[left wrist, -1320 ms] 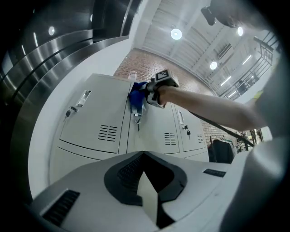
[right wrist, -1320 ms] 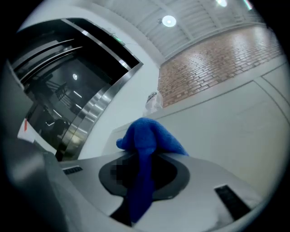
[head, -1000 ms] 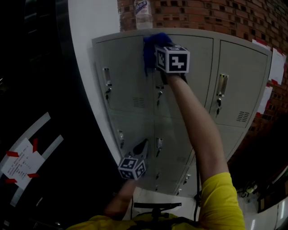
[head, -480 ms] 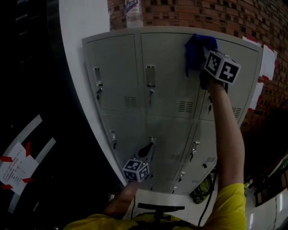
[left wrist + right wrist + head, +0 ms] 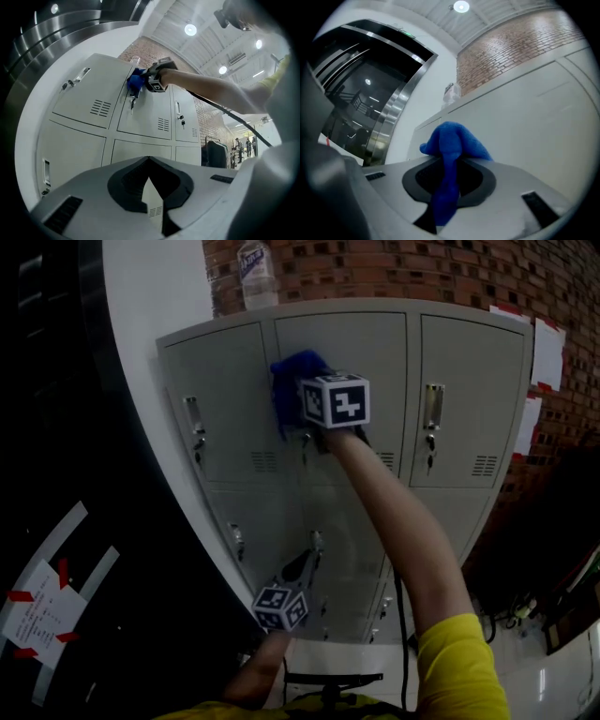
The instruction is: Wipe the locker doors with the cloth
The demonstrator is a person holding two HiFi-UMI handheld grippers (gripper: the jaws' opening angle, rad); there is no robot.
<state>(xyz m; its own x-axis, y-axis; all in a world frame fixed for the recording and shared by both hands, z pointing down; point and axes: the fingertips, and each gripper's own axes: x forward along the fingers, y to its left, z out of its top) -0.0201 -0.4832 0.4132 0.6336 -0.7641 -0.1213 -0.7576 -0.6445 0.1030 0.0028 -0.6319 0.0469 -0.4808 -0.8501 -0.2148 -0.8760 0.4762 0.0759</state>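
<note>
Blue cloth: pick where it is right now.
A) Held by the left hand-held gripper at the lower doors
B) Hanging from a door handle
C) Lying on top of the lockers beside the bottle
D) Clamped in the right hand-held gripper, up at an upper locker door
D: the blue cloth runs between the jaws of the right hand-held gripper, raised at an upper locker door.

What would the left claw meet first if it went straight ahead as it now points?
Probably the lower locker door just ahead of the left claw; nothing shows between them, though depth is unclear.
</note>
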